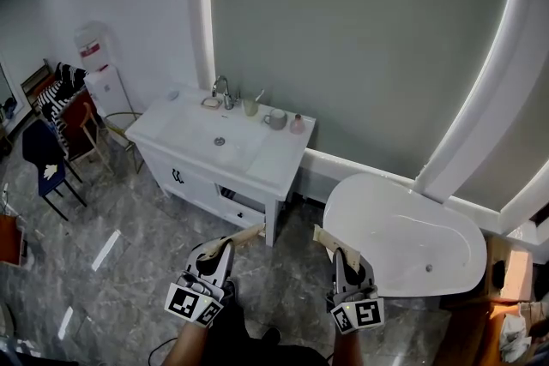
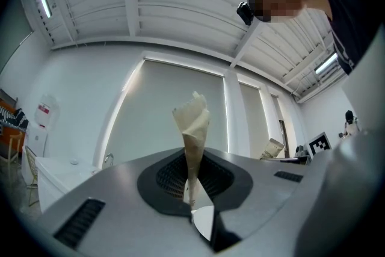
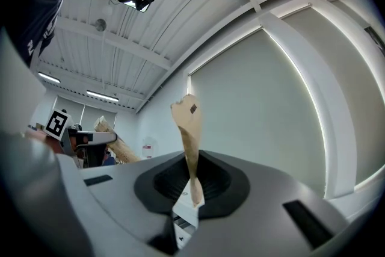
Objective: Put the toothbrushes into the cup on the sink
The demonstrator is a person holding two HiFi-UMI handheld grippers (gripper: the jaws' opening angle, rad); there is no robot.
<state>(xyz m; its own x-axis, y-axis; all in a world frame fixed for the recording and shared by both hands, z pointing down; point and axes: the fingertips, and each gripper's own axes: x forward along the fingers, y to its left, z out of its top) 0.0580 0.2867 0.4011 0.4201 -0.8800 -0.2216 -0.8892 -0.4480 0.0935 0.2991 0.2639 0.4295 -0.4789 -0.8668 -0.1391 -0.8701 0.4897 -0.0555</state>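
Room: grey wall, marbled floor (image 1: pixel 129 287), white bathtub (image 1: pixel 403 244). Vanity worktop (image 1: pixel 279 160) with basin: faucet (image 1: pixel 221 87), green cup (image 1: pixel 250 107), mug (image 1: pixel 276 119).

Left gripper (image 1: pixel 226 244): jaws clamped on paper-wrapped toothbrush (image 2: pixel 194 135).

Right gripper (image 1: pixel 340 255): jaws clamped on second wrapped toothbrush (image 3: pixel 189 135).

Both are well short of the cup.

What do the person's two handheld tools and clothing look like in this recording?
The left tool and right tool match. Each has a smooth grey housing with a black ribbed recess, from which slim beige jaws taper forward. Each carries a cube with black-and-white square markers at its rear. No cables show. The person wears a dark top.
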